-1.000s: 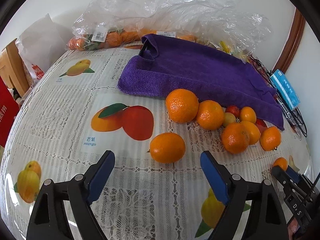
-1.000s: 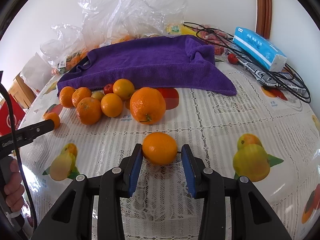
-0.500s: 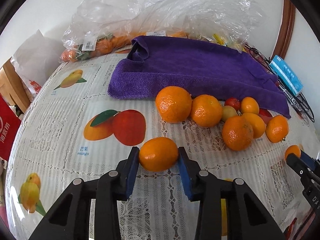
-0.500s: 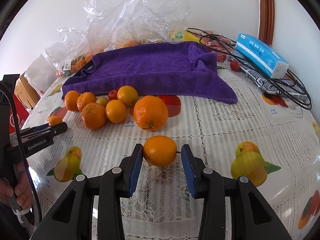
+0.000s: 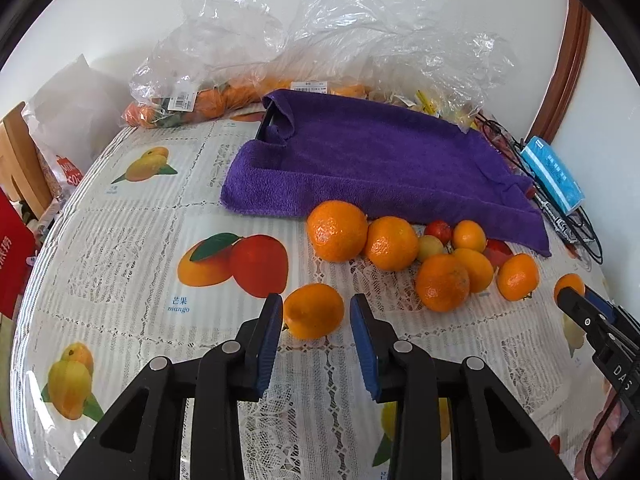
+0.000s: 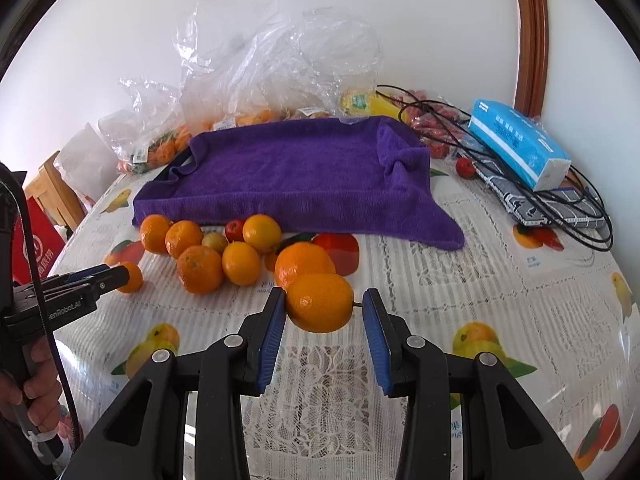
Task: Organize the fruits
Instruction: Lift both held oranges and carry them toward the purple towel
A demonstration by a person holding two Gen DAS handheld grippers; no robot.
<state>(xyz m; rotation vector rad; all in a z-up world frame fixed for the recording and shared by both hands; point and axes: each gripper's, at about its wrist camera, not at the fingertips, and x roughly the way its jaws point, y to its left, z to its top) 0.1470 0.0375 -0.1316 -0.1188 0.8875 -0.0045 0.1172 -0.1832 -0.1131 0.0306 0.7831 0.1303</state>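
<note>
Left gripper (image 5: 314, 312) has just closed on an orange (image 5: 313, 311) before the towel (image 5: 380, 172), while right gripper (image 6: 324, 308) lifts its mandarin (image 6: 320, 307); both fruits look ready to sort.

Bagged fruit (image 5: 208, 106) at upper left blurs behind crinkled plastic (image 5: 340, 36); purple towel (image 6: 296, 176) hides whatever it drapes over.

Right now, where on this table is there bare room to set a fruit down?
Free: the tablecloth left of the purple towel, and the stretch between the towel's corner and the cables. Crowded: the orange pile before the towel, and the bags behind.
</note>
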